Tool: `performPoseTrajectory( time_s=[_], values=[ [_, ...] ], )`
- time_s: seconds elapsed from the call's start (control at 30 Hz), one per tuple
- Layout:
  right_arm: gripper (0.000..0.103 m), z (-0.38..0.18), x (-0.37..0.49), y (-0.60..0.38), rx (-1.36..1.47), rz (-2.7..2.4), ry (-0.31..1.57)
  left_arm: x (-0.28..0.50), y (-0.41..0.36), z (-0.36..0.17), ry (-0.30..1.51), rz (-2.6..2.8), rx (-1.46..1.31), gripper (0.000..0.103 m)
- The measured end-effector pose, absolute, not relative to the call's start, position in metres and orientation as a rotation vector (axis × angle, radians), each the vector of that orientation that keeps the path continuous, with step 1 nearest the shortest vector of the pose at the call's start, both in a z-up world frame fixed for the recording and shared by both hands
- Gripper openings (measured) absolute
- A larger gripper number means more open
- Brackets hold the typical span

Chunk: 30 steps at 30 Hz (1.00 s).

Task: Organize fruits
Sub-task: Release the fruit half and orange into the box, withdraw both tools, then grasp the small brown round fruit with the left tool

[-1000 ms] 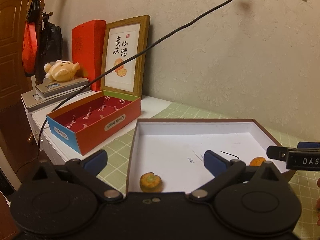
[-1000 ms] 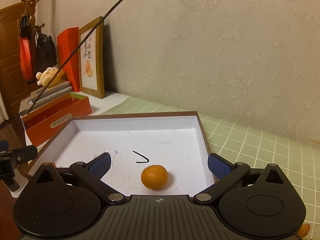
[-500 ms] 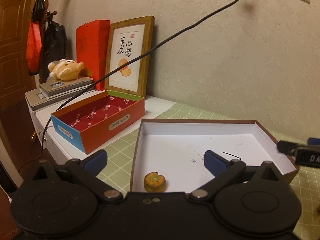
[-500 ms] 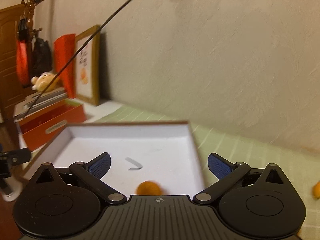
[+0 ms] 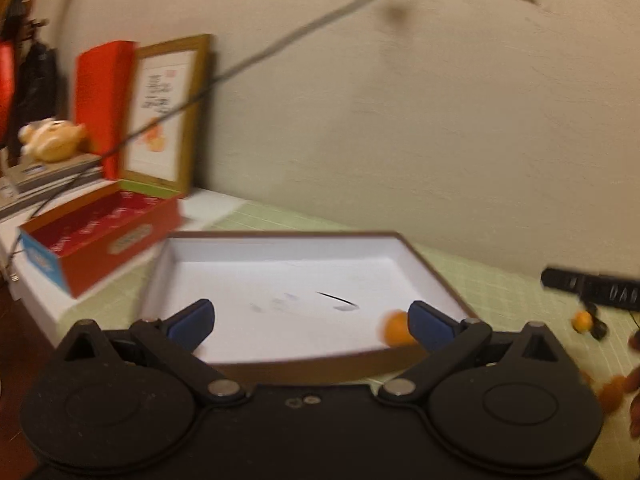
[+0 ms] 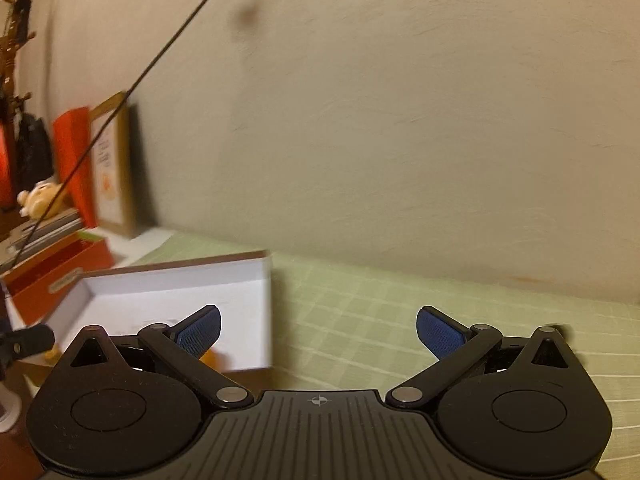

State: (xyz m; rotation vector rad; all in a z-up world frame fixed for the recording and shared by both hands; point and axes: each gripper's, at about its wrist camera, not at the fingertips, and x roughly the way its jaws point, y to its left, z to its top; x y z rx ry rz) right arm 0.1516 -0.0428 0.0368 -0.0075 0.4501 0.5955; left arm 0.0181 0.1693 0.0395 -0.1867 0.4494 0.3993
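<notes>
A shallow white box [image 5: 424, 264] with a brown rim lies on the green checked cloth. In the left wrist view an orange fruit [image 5: 394, 327] sits in its near right corner, beside the right finger. My left gripper [image 5: 310, 320] is open and empty over the box's near edge. Small orange fruits [image 5: 582, 321] lie on the cloth at the far right, blurred. My right gripper [image 6: 318, 330] is open and empty over bare cloth to the right of the box [image 6: 256, 280]. A bit of orange [image 6: 210, 358] shows behind its left finger.
A red and blue open box [image 5: 100, 232], a framed picture [image 5: 164, 112], a red carton [image 5: 100, 100] and a plush toy [image 5: 50, 144] stand at the back left. A black cable [image 5: 280, 46] hangs across the wall. The right gripper's tip [image 5: 588, 290] shows at the left view's right edge.
Both grippers have swung to the right, with motion blur. The right gripper left the box and now faces bare cloth. The fruit with the green calyx is out of the left view.
</notes>
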Motion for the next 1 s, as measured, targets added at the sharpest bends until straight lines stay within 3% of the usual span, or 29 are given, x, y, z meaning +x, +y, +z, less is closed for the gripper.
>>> performPoseTrajectory(
  time_s=[0.17, 0.53, 0.7, 0.83, 1.0],
  values=[
    [0.103, 0.048, 0.142, -0.112, 0.015, 0.481, 0.383, 0.036, 0.125, 0.035, 0.466, 0.287, -0.135, 0.096],
    [0.103, 0.032, 0.126, -0.202, 0.041, 0.321, 0.499, 0.061, 0.062, 0.006, 0.559, 0.15, -0.093, 0.082],
    [0.103, 0.029, 0.126, -0.226, 0.047, 0.294, 0.517, 0.074, 0.036, -0.004, 0.594, 0.101, -0.064, 0.08],
    [0.103, 0.025, 0.129, -0.237, 0.038, 0.285, 0.541, 0.083, 0.016, -0.013, 0.625, 0.078, -0.044, 0.07],
    [0.103, 0.021, 0.129, -0.25, 0.056, 0.281, 0.557, 0.096, -0.001, -0.026, 0.671, 0.063, -0.003, 0.065]
  ],
)
